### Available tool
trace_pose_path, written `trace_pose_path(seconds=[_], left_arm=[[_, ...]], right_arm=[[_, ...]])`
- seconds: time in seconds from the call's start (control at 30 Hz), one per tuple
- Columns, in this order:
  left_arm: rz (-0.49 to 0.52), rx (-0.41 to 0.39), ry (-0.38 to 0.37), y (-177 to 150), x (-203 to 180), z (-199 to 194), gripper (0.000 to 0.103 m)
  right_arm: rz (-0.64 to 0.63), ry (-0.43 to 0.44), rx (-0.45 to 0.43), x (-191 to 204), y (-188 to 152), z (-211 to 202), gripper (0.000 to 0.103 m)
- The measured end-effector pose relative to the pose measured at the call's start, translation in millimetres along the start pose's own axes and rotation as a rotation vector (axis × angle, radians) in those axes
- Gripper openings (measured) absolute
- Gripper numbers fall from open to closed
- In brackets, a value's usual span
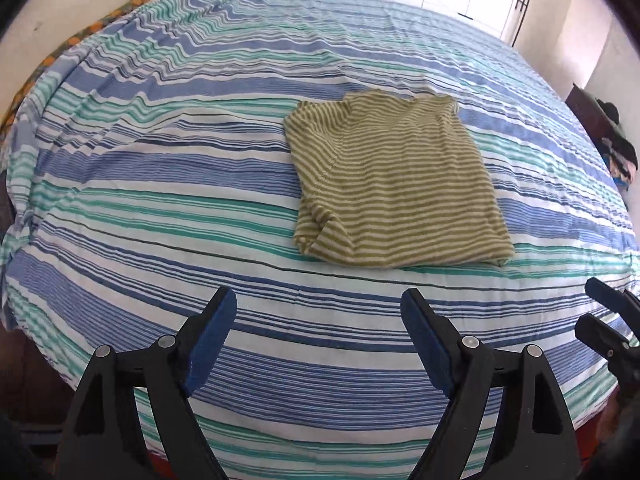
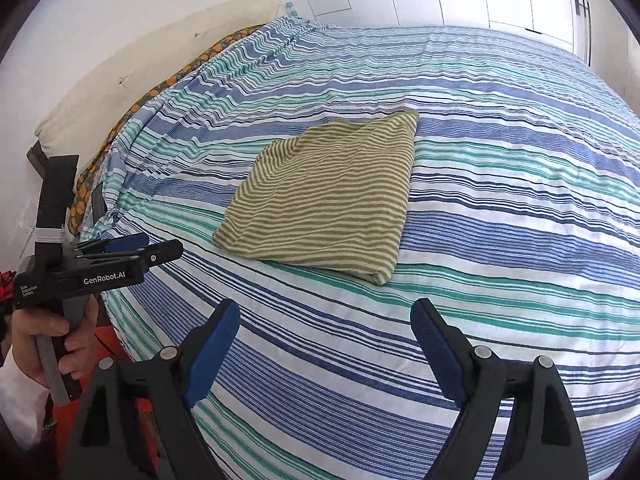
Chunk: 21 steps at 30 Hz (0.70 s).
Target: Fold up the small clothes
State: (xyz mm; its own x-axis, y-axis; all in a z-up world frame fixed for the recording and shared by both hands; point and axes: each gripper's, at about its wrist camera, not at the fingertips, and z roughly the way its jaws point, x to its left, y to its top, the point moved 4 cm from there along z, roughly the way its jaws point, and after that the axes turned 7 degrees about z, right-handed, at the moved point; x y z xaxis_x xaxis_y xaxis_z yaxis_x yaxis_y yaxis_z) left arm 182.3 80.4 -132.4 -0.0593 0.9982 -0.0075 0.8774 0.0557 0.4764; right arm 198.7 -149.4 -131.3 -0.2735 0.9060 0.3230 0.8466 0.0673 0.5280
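Lying mid-frame in both views, folded into a neat rectangle on the striped bedsheet (image 1: 160, 184): olive/white striped top (image 1: 394, 184), flat, nothing touching it. Long axis running from near edge toward upper frame, slightly tilted; in right wrist view the top (image 2: 328, 196) leaning diagonally, near corner at lower right of the garment, far corner toward upper right. Sitting ahead of both tools, apart from either, w/ bare sheet between. Left gripper (image 1: 318, 344) spread wide, blue pads empty, pointing at sheet just short of the top's near hem; garment offset a bit to right of its centreline. Right gripper (image 2: 324, 354) also spread wide, empty, aimed roughly straight at the near hem, garment nearly centred above it. Judging by framing, neither clearly nearer; right better lined up on the near edge. Seen from right wrist view at left edge: hand (image 2: 60, 336) wrapped round left tool's grip, tool held about level, fingers pointing across frame toward the sheet. Fold looking complete or close to it, so next move prob. a final half-fold or just clearing it aside; hard to tell which.
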Motion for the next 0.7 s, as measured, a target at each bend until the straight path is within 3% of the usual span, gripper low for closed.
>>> trace_pose_path(seconds=[0.17, 0.33, 0.43, 0.57, 0.7], left_arm=[[-0.074, 0.137, -0.049, -34, 15, 39, 0.088], [-0.082, 0.126, -0.115, -43, 22, 45, 0.088], [-0.072, 0.105, -0.164, -25, 23, 48, 0.088], [-0.114, 0.086, -0.232, 25, 37, 70, 0.088], [-0.108, 0.082, -0.208, 80, 47, 112, 0.088]], right_arm=[[0.081, 0.017, 0.056, -25, -18, 14, 0.087], [0.138, 0.029, 0.089, -50, -27, 26, 0.087], [0.135, 0.042, 0.098, -56, -24, 32, 0.087], [0.144, 0.1, 0.085, -61, 3, 44, 0.087], [0.176, 0.168, 0.039, -72, 56, 62, 0.087]])
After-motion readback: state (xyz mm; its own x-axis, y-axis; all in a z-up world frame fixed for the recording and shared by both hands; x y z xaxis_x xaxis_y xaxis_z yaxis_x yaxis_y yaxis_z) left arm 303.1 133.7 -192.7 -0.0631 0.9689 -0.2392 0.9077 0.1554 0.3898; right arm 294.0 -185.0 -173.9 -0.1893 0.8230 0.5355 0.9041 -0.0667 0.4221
